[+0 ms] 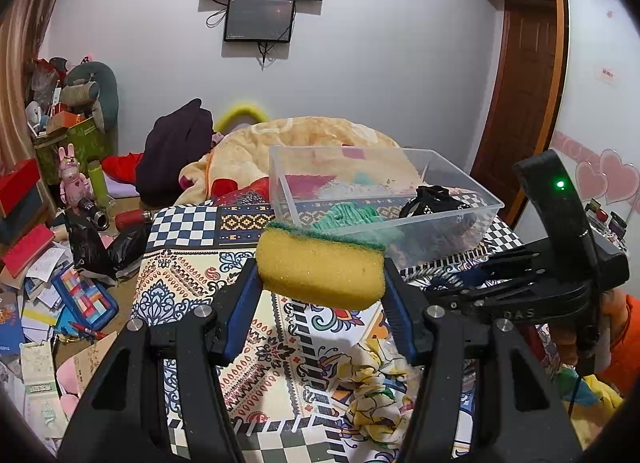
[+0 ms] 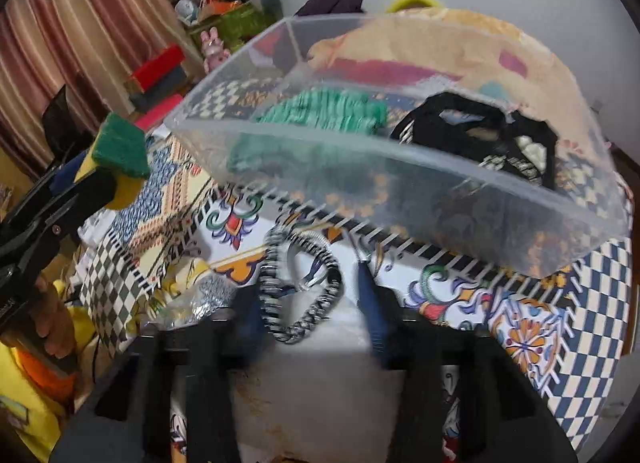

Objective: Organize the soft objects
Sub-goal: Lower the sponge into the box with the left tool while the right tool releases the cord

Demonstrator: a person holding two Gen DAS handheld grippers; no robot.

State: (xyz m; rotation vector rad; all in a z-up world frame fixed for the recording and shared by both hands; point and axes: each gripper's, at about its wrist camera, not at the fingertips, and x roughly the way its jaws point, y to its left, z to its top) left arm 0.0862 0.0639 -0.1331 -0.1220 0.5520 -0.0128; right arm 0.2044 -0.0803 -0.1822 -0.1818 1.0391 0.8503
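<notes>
My left gripper (image 1: 320, 275) is shut on a yellow sponge with a green scrub top (image 1: 320, 269) and holds it above the patterned cloth, just short of the clear plastic bin (image 1: 460, 219). The sponge also shows at the left of the right wrist view (image 2: 120, 155). The bin (image 2: 400, 167) holds a green knitted cloth (image 2: 320, 111) and a black fabric item (image 2: 480, 135). My right gripper (image 2: 316, 295) is open over the cloth in front of the bin, with a black-and-white braided cord loop (image 2: 300, 291) lying between its fingers.
A patterned cloth (image 1: 192, 263) covers the table. A crumpled yellow floral fabric (image 1: 376, 383) lies near the front. An orange blanket (image 1: 312, 139) is heaped behind the bin. Books, boxes and toys clutter the floor at left (image 1: 48, 263).
</notes>
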